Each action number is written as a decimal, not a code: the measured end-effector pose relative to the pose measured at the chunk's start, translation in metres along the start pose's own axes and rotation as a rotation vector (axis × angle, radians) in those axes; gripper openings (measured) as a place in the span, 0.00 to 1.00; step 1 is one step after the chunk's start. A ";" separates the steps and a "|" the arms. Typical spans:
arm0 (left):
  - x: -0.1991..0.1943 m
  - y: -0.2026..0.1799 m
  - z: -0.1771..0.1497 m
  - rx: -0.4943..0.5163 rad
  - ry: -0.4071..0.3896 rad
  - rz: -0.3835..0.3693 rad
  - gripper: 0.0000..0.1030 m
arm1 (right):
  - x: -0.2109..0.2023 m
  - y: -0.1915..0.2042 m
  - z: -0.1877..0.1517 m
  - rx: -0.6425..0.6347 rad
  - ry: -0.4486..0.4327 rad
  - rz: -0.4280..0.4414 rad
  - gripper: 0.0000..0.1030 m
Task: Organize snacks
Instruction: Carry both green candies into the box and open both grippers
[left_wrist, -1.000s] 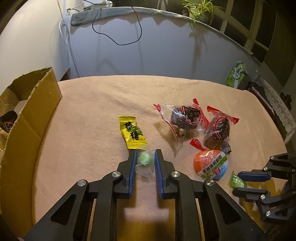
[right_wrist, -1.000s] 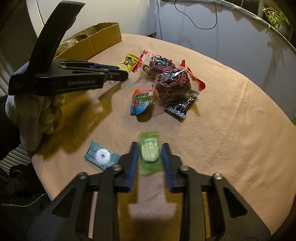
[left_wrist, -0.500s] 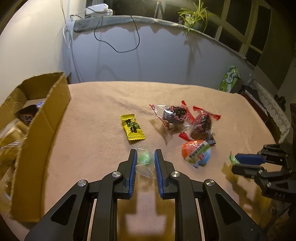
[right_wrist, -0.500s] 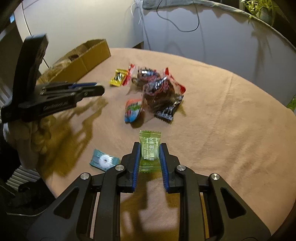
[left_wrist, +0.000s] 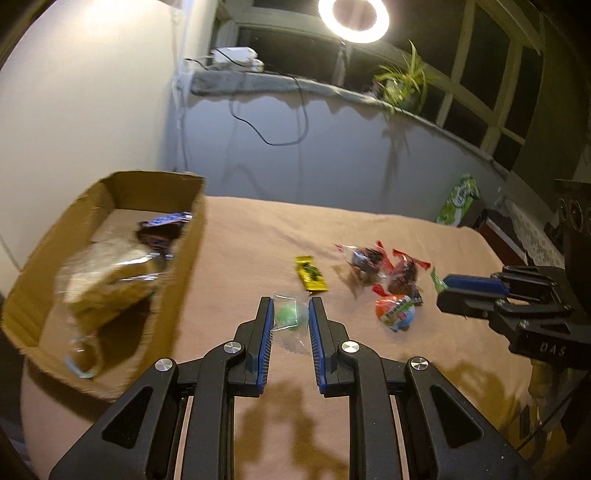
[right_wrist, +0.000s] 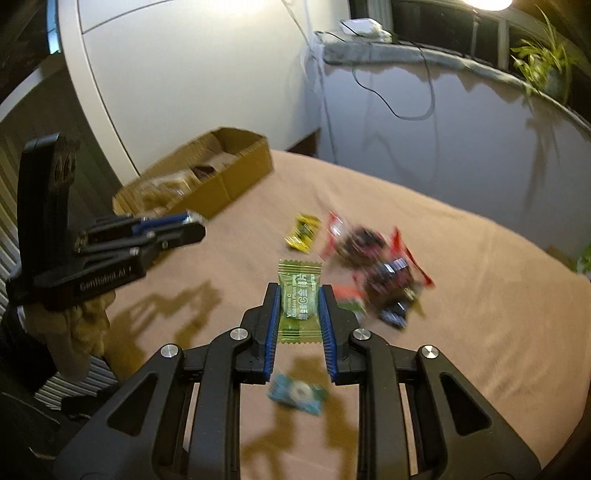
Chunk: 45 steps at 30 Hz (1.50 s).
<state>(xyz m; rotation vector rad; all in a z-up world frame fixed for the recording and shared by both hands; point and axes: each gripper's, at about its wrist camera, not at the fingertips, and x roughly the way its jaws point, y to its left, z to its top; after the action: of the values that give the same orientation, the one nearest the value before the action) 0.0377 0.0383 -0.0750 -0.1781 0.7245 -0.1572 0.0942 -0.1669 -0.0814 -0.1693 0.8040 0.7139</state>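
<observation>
task partly done. the cardboard box (left_wrist: 110, 266), at the left of the left wrist view, already holds several packets: a crinkly pale bag and a dark glossy wrapper with blue print, both blurred. the left tongs (left_wrist: 290, 314) are pressed together on a small round green sweet (left_wrist: 286, 315) in a clear crackly wrapper, held clear of the bench (left_wrist: 240, 236) at the lower centre of that view. the right tongs (right_wrist: 299, 306) are pinching a flat green sachet (right_wrist: 299, 295) with crimped, saw-toothed ends and printed lettering, at the centre of the right wrist view; it also hangs above the bench. neither piece has reached the box, so the deposit appears to be the step in hand. left on the bench: a yellow packet (left_wrist: 311, 274), flat and rectangular; two bulging clear bags with red twisted ends (left_wrist: 384, 267) and dark contents, lying touching one another right of centre; an egg-shaped orange and white snack (left_wrist: 394, 313) with a smooth printed skin, just below them; and a small teal square packet with a white ring (right_wrist: 297, 394), seen low in the right wrist view between the tong arms. the bench wears a soft, matt, peach-coloured cloth with mild creases. the box is plain corrugated board with raw, ragged edges. by this count, five pieces await collection after the two now carried.
</observation>
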 end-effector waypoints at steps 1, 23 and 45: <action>-0.005 0.005 0.000 -0.006 -0.009 0.009 0.17 | 0.003 0.006 0.007 -0.010 -0.006 0.009 0.21; -0.042 0.109 0.005 -0.120 -0.087 0.175 0.17 | 0.092 0.099 0.111 -0.155 -0.005 0.114 0.21; -0.033 0.133 0.013 -0.127 -0.089 0.236 0.17 | 0.158 0.120 0.153 -0.160 0.040 0.158 0.21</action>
<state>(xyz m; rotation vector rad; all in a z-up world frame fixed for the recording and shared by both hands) 0.0332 0.1762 -0.0727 -0.2174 0.6620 0.1208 0.1841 0.0666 -0.0727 -0.2670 0.8044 0.9277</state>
